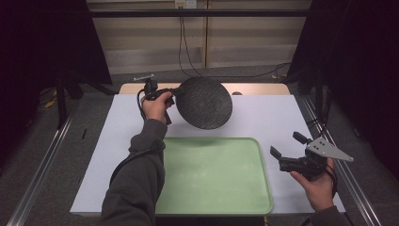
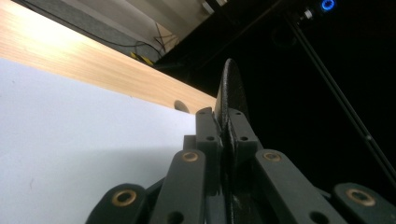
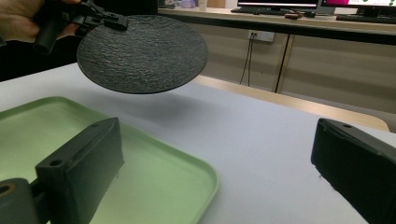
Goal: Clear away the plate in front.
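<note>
Above the far half of the worktop (image 1: 263, 117), a round black plate (image 1: 204, 102) with a rough, pebbled surface is held in the air by the left tool (image 1: 171, 96). Its rim is clenched between the two jaws at the plate's left edge, as seen from the high view, and the plate is tilted so that its face is turned partly toward the camera. From the left tool's own view the plate (image 2: 229, 93) is seen edge-on, rising as a thin dark blade from between the pressed jaws, with the white worktop (image 2: 70, 140) and its wooden far edge beyond. The plate is clear of the worktop and touches nothing else; it hangs just beyond the far rim of a pale green tray (image 1: 211, 176), which lies flat on the near middle of the worktop.

The right tool (image 1: 287, 146) is held low at the near right, beside the tray's right edge and well apart from the plate. Its jaws are spread wide, released, with nothing between them. In the right tool's view the plate (image 3: 142, 53) is seen hovering over the worktop behind the tray (image 3: 154, 168), gripped at its upper left by the left tool (image 3: 100, 18).
</note>
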